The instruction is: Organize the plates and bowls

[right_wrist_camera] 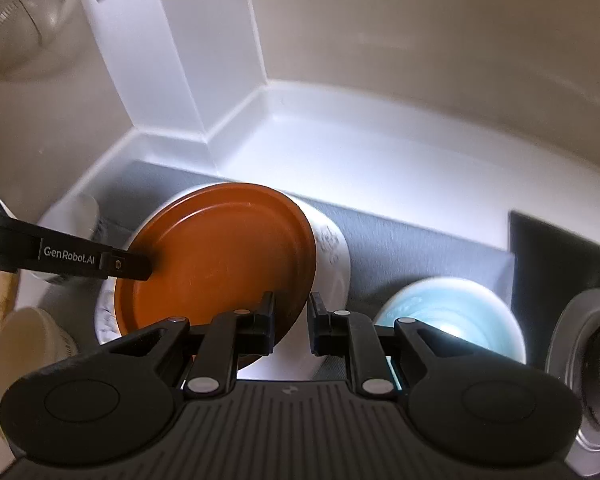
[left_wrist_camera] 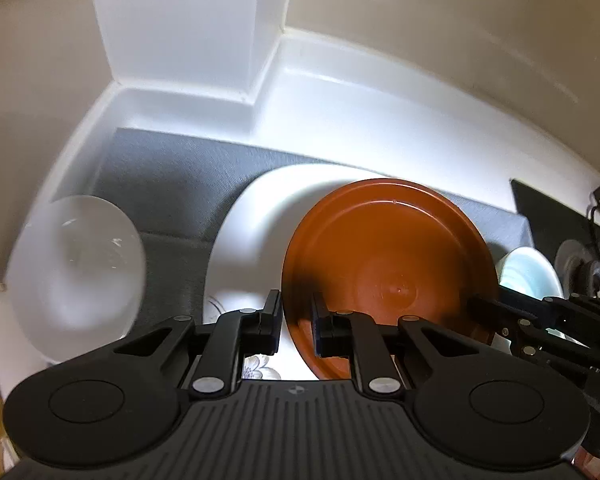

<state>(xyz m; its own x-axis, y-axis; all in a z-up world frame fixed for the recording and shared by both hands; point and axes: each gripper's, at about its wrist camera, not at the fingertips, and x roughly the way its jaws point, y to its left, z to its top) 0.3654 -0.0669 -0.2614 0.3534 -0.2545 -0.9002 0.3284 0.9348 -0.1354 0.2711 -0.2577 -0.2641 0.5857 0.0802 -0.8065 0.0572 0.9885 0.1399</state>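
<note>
Orange plate (left_wrist_camera: pixel 388 268) tilted above white plate (left_wrist_camera: pixel 252 240) on grey mat (left_wrist_camera: pixel 172 188). Pinched at its left rim by left gripper (left_wrist_camera: pixel 296 316), at its right rim by right gripper (right_wrist_camera: pixel 290 312), both claws closed on the edge. Right of orange plate, pale blue bowl (right_wrist_camera: pixel 452 320); left of it, clear glass bowl (left_wrist_camera: pixel 76 264).

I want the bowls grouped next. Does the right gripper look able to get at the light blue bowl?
Probably yes. The light blue bowl sits uncovered just right of the right gripper, which straddles the orange plate's rim.
</note>
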